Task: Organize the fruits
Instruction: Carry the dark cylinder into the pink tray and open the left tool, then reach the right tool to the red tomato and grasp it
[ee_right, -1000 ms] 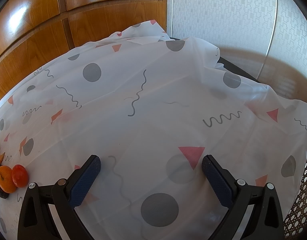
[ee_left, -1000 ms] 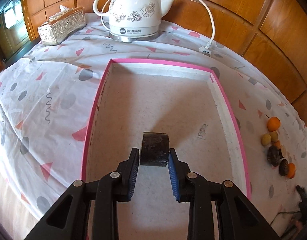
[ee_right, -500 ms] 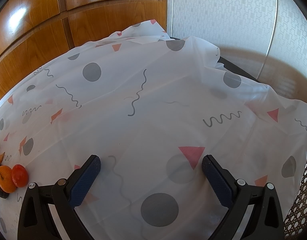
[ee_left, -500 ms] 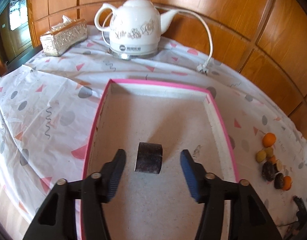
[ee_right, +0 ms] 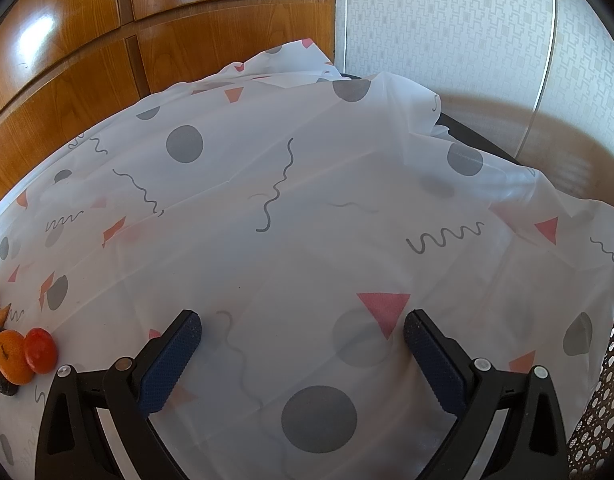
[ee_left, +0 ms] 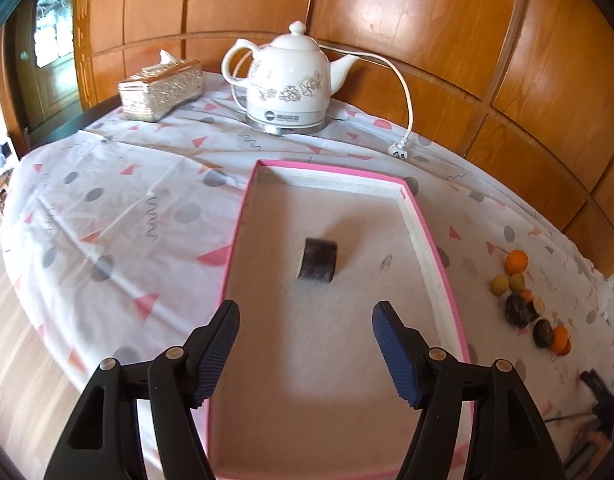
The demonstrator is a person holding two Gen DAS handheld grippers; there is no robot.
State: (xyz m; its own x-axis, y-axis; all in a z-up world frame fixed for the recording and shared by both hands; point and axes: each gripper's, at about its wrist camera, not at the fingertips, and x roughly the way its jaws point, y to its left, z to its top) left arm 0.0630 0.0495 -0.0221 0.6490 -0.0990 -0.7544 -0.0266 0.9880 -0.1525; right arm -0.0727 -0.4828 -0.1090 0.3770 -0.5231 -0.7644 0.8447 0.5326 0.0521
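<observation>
We hold the left gripper (ee_left: 305,322) with its blue-padded jaws spread wide and nothing between them, raised above the near half of the pink-rimmed tray (ee_left: 423,228). The dark cylindrical piece (ee_left: 317,260) lies on the tray's pale floor near the tray's middle, beyond the fingertips and clear of both pads.

Taking the tray as our landmark: to its right, on the patterned tablecloth (ee_left: 119,216), sits a loose cluster of fruits (ee_left: 527,300), with an orange (ee_left: 516,261) at the far end, two small yellowish-green ones just beside it, dark round ones nearer us, and another orange one at the near end. Behind the tray's far rim stands a white electric kettle (ee_left: 287,86); its cord runs to a plug (ee_left: 399,148) lying just beyond the tray's far right corner. Behind and left of the tray is a glittery tissue box (ee_left: 161,90).

Our right gripper (ee_right: 301,330) is likewise spread wide and empty, hovering over bare tablecloth. In its view an orange fruit (ee_right: 11,356) and a red one (ee_right: 39,350) touch each other at the left edge; the tray is out of that view.
</observation>
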